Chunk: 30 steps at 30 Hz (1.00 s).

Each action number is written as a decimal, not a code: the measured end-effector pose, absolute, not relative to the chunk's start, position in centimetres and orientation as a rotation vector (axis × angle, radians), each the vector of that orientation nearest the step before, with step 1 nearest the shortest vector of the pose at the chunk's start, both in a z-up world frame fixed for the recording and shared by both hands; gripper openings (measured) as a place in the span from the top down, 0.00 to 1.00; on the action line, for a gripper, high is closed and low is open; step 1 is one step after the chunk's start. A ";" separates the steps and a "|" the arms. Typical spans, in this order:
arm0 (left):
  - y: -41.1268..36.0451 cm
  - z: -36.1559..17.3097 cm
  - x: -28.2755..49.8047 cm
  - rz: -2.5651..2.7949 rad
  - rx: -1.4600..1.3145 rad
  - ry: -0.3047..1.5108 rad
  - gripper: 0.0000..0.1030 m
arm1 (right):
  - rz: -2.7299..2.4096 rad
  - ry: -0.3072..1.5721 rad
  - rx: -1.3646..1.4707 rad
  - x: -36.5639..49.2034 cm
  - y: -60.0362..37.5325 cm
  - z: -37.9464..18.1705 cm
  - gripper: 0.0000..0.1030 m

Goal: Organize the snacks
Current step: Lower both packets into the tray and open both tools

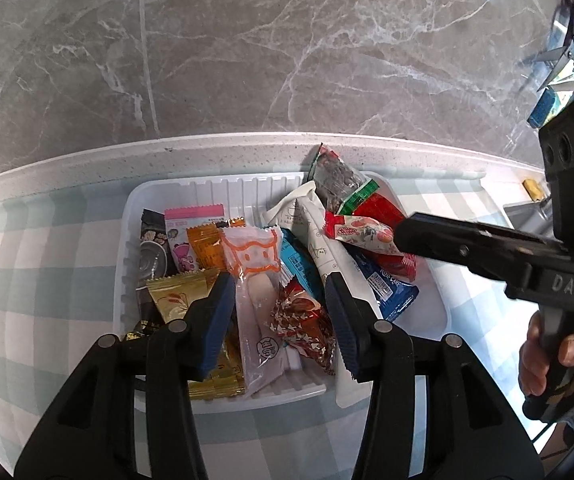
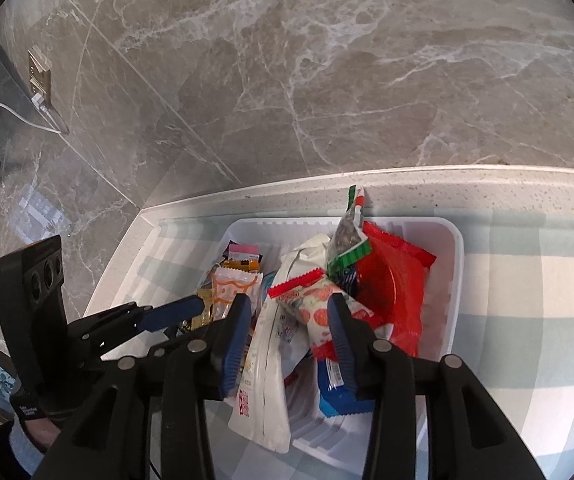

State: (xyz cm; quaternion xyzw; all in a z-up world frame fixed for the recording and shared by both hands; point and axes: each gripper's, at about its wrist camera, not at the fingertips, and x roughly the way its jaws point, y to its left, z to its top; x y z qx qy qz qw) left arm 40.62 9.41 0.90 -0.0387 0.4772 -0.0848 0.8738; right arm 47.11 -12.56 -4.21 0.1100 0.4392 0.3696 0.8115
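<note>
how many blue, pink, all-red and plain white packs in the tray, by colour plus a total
blue: 2, the teal-blue pack and the dark blue pack
pink: 1, the pink pack
all-red: 1, the red pack
plain white: 1, the long white pouch
total: 5

Snack packets (image 1: 255,280) crowd my white tray (image 1: 215,188); checked cloth (image 2: 535,320) right of it lies bare, wall (image 1: 287,60) close behind.
</note>
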 end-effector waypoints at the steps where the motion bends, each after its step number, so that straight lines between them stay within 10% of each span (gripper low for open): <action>1: 9.5 1.1 40.5 -0.174 -0.078 0.993 0.56 | 0.789 0.937 0.234 46.8 -12.7 -4.1 0.56; 17: 9.6 3.7 36.3 -0.134 -0.050 0.960 0.40 | 0.762 0.917 0.268 41.0 -15.9 -3.1 0.44; 30: 8.4 6.6 30.8 -0.114 -0.016 0.912 0.30 | 0.731 0.839 0.240 34.4 -18.9 -0.7 0.16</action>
